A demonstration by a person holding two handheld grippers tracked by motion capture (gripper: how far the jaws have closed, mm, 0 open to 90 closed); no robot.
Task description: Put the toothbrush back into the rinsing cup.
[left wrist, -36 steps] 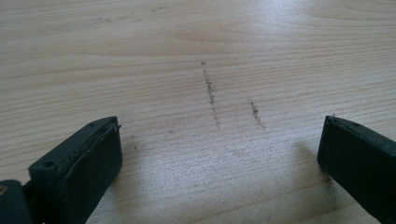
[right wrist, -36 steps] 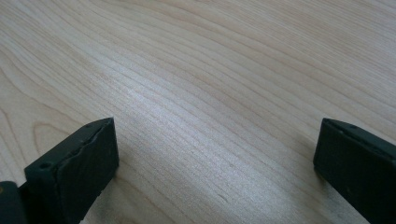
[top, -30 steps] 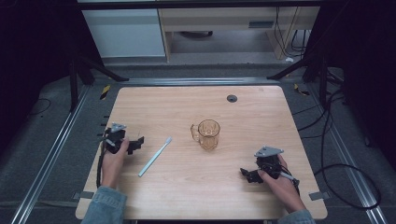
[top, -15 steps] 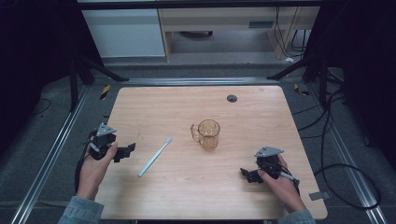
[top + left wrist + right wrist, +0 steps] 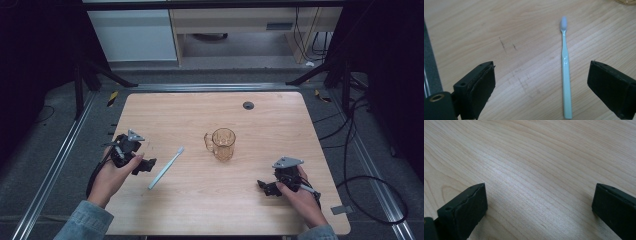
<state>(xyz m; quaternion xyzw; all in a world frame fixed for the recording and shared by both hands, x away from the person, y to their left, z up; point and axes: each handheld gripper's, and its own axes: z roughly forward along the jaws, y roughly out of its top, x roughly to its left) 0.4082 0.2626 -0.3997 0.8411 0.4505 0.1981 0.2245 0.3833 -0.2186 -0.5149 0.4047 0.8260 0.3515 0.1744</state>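
A pale green toothbrush (image 5: 166,167) lies flat on the wooden table (image 5: 200,110), bristle end pointing toward the far right. My left gripper (image 5: 145,166) hovers just left of it, open. Its jaws have just been opening, and nothing is pressed between them. In the left gripper view the toothbrush (image 5: 565,65) lies on the wood below the wide gap of that gripper (image 5: 541,75), nearer the right jaw. An amber glass mug (image 5: 222,144) stands upright at mid-table. My right gripper (image 5: 265,187) rests low at the near right, open over bare wood (image 5: 540,200).
A round black grommet (image 5: 248,105) sits near the table's far edge. Metal rails (image 5: 60,160) run along both sides of the table. Cables (image 5: 370,180) trail on the floor at the right. The rim of the mug (image 5: 626,2) shows at the top right of the left gripper view.
My left gripper swung out toward the table's left edge, then came back right beside the toothbrush. The right hand, mug and toothbrush have stayed put.
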